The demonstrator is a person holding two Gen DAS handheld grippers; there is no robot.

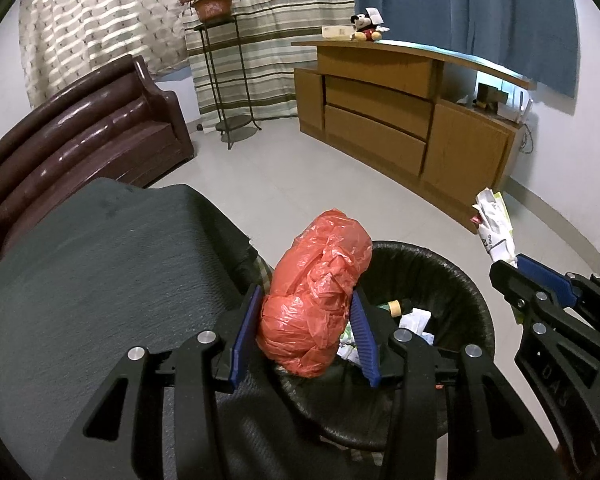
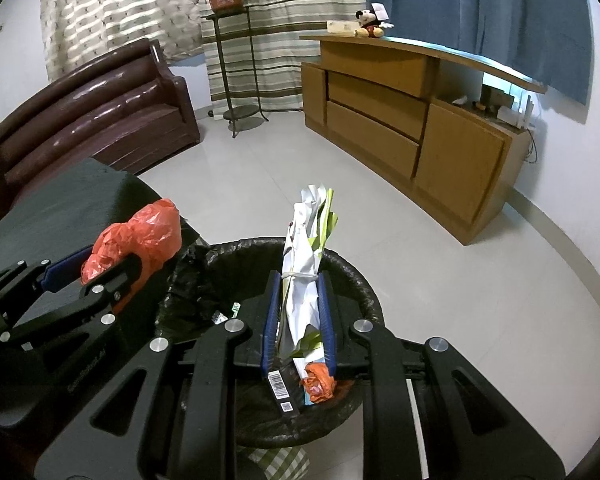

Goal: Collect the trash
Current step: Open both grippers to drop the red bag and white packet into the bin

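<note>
My left gripper (image 1: 305, 300) is shut on a crumpled red plastic bag (image 1: 316, 288) and holds it over the left rim of a black-lined trash bin (image 1: 456, 280). The bag also shows in the right wrist view (image 2: 140, 236), held by the left gripper (image 2: 100, 268). My right gripper (image 2: 298, 280) is shut on a rubber-banded bundle of white and green paper (image 2: 306, 256) above the bin (image 2: 352, 280). The same bundle (image 1: 494, 224) shows in the left wrist view in the right gripper (image 1: 512, 268). Several scraps lie in the bin.
A dark grey cloth-covered surface (image 1: 92, 272) lies left of the bin. A brown leather sofa (image 1: 84, 132), a metal plant stand (image 1: 228, 80) and a wooden cabinet (image 1: 400, 112) stand further off on the pale tiled floor (image 1: 300, 184).
</note>
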